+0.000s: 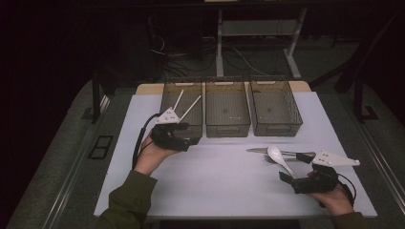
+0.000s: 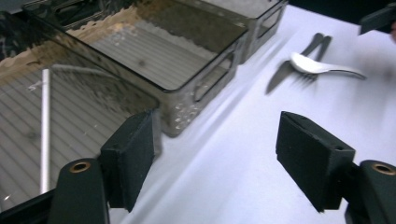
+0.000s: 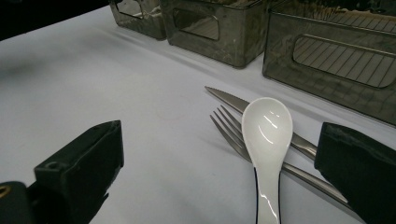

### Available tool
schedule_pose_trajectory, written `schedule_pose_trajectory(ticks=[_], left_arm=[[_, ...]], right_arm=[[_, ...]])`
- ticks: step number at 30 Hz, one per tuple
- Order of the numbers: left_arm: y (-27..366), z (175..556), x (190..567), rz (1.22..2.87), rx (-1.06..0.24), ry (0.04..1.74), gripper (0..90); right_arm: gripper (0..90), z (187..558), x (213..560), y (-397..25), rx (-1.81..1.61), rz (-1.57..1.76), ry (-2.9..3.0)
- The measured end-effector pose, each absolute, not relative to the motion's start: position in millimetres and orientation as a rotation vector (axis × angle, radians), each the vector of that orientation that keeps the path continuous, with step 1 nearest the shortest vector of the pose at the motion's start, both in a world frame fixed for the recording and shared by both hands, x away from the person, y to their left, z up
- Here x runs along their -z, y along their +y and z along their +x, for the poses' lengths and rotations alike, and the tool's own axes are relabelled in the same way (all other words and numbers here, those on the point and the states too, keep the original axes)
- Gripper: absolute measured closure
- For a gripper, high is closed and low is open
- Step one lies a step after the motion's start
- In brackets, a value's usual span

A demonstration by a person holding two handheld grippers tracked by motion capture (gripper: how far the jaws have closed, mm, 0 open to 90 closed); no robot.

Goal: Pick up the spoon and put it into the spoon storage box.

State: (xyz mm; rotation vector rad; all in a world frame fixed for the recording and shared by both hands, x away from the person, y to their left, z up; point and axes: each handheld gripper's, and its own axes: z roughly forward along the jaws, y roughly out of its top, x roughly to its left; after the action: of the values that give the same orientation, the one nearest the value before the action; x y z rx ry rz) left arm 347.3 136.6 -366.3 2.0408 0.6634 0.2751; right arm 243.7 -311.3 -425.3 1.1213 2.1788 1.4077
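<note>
Fingers of your right gripper (image 3: 219, 172) stood spread around the white spoon (image 3: 266, 140) near the surface's right edge; your left gripper (image 2: 224, 163) gaped empty beside the left bin (image 2: 70, 107).

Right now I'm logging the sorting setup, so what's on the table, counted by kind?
Bins: 3
Chopsticks: 2
Spoon: 1
Fork: 1
Knife: 1
Total: 8
</note>
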Motion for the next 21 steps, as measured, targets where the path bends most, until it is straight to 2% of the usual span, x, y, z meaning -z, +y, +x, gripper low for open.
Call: schedule_pose_trajectory(ticks=[11, 21], left_arm=[[147, 310, 393, 2.025, -0.254, 0.610, 20.6], [154, 288, 413, 2.012, -0.254, 0.648, 11.7]], right_arm=[[1.4, 244, 425, -312, -1.415, 1.121, 2.178], [1.4, 243, 425, -312, -1.410, 1.124, 2.179]])
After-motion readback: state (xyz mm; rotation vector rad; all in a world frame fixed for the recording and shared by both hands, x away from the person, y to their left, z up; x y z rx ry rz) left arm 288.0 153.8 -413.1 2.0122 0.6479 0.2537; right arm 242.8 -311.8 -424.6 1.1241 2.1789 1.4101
